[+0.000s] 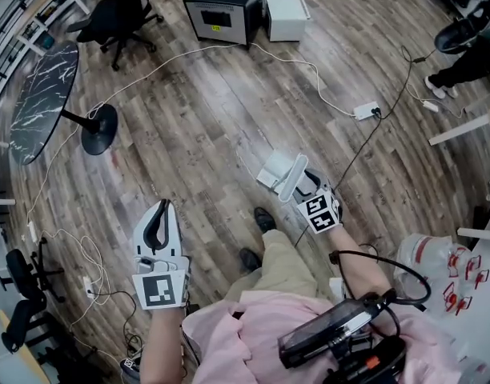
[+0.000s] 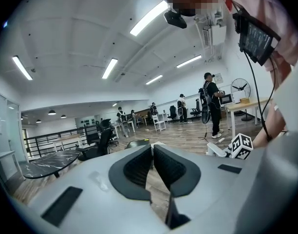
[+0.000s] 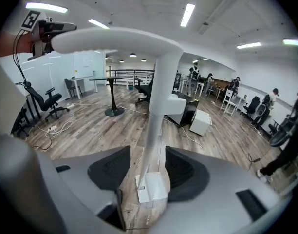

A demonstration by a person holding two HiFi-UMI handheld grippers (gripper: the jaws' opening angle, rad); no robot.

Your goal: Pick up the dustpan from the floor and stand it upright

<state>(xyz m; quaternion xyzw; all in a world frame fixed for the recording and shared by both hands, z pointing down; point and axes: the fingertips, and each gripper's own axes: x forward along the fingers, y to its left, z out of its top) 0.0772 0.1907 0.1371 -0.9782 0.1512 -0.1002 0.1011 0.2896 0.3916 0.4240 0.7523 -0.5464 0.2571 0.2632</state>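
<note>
We reckon the dustpan (image 1: 275, 171) on the floor (image 1: 229, 118) just ahead of our feet (image 1: 264, 219), its handle (image 3: 156, 106) rising between the spread right tongs (image 3: 148, 170) (the left tongs (image 2: 152, 164) are pressed together, empty), could topple if those tongs clip the handle when withdrawing.

The person stands and holds both forearms forward and down. The left gripper (image 1: 160, 210) is low at the left side and points away from the body; its fingers (image 2: 137, 167) are almost together, with only a thin slit and nothing between them. The right gripper (image 1: 303, 184) reaches further forward at the right. Its fingers (image 3: 110, 167) stand apart, one at each side of a white handle (image 3: 156, 106), with a small gap on both sides.
</note>
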